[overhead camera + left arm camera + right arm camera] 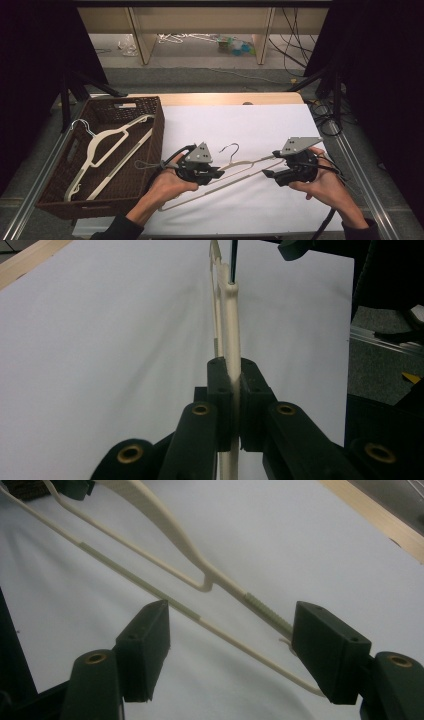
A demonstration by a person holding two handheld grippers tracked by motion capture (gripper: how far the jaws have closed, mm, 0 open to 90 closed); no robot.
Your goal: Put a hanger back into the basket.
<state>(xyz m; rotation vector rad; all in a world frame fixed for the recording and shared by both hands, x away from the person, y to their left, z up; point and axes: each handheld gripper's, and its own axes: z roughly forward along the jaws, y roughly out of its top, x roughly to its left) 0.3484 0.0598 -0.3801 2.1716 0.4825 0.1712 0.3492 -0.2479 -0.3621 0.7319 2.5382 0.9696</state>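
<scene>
White sheeting (260,130) is covering the table where I'm working, with a brown wicker basket (150,145) sitting at its left edge and holding a second hanger (107,145). I'm pinching the cream hanger (240,172) with my left gripper (212,175), jaws pressed tight on its arm near the metal hook (231,149). My right gripper (270,175) is standing spread around the hanger's far end, pads not pressing it.

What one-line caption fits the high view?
Left gripper clamps a cream hanger over the white table; right gripper open at its end, another hanger in the basket.
</scene>
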